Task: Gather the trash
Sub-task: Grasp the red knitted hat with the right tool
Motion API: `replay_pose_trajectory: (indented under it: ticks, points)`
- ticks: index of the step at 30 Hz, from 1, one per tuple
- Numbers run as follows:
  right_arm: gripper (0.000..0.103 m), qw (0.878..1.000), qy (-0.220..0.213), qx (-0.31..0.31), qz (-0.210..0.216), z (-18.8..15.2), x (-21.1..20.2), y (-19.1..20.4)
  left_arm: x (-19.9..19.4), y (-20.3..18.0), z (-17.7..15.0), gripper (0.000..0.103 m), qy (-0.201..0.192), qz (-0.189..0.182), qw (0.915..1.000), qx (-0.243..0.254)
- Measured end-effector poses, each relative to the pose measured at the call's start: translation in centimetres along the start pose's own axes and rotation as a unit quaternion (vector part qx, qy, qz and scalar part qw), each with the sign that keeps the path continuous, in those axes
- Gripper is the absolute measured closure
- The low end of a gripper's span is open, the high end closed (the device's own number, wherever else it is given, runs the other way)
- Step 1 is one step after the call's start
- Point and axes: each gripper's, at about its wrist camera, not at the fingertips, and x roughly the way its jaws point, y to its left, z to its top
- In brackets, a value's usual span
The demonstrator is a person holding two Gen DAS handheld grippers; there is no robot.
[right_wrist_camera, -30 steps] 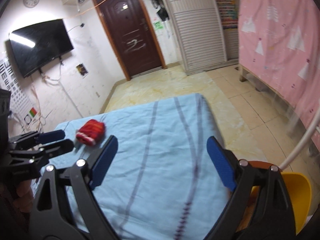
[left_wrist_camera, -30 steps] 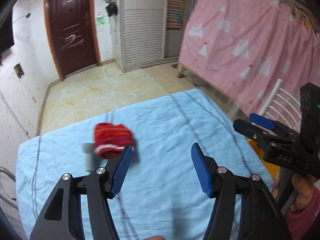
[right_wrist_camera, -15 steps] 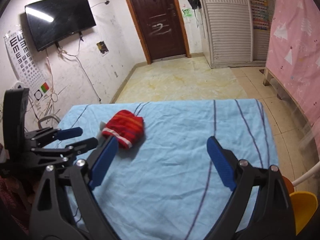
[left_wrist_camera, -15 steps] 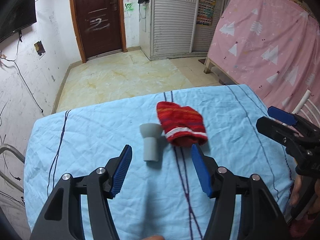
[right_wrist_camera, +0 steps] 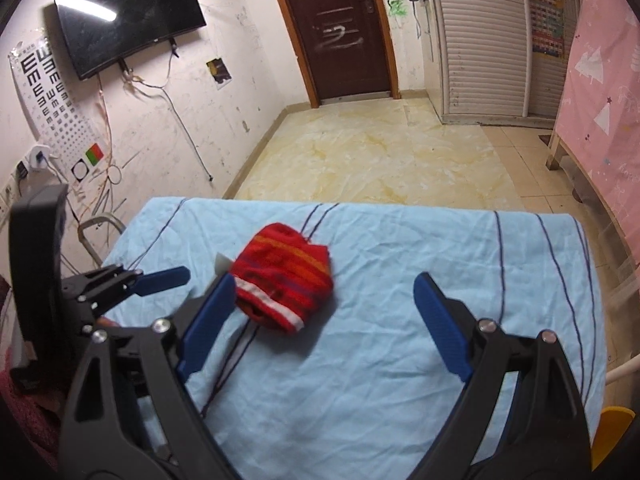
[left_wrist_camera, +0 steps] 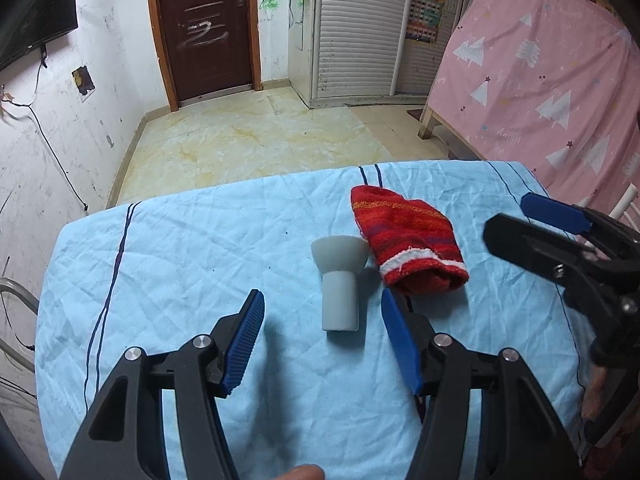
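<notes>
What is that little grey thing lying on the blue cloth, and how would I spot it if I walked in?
Look at the table under the light blue cloth facing the dark brown door. Near its middle lies a red striped knitted pouch, and right beside it is the grey piece. It is plain, smooth and hard-looking, a short tube flaring into a funnel-like end, unlike its soft, colourful neighbour.

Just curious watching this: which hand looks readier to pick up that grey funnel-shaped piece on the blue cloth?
Left, probably. The left gripper is open and lined up on the grey piece; the right gripper faces the red knitted pouch instead.
</notes>
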Motion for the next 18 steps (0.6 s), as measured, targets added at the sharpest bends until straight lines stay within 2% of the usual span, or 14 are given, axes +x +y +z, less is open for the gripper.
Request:
replay_pose_trajectory:
  ticks: [1,3,7,8,12,18]
  points:
    - [0.016,1.000,0.004,-0.003,0.001,0.1,0.4,0.3,0.1,0.1,0.0,0.054,-0.001,0.003,1.0000,0.000]
    - [0.016,1.000,0.010,-0.009,0.001,0.2,1.1,0.7,0.4,0.0,0.2,0.066,0.000,0.005,1.0000,-0.002]
    - [0.016,1.000,0.021,-0.017,0.000,0.7,2.4,1.2,0.7,0.0,0.2,0.078,-0.003,0.009,1.0000,0.002]
    - [0.016,1.000,0.023,-0.018,0.000,0.7,2.5,1.4,0.8,0.0,0.2,0.087,-0.004,0.009,0.9999,0.003]
    - [0.016,0.999,0.030,-0.022,0.003,0.9,3.3,1.8,0.8,-0.2,0.2,0.089,-0.007,0.014,0.9998,0.008]
    - [0.018,0.999,0.044,-0.019,0.008,0.8,4.6,2.0,0.2,0.8,0.3,0.089,-0.014,0.020,0.9996,-0.011]
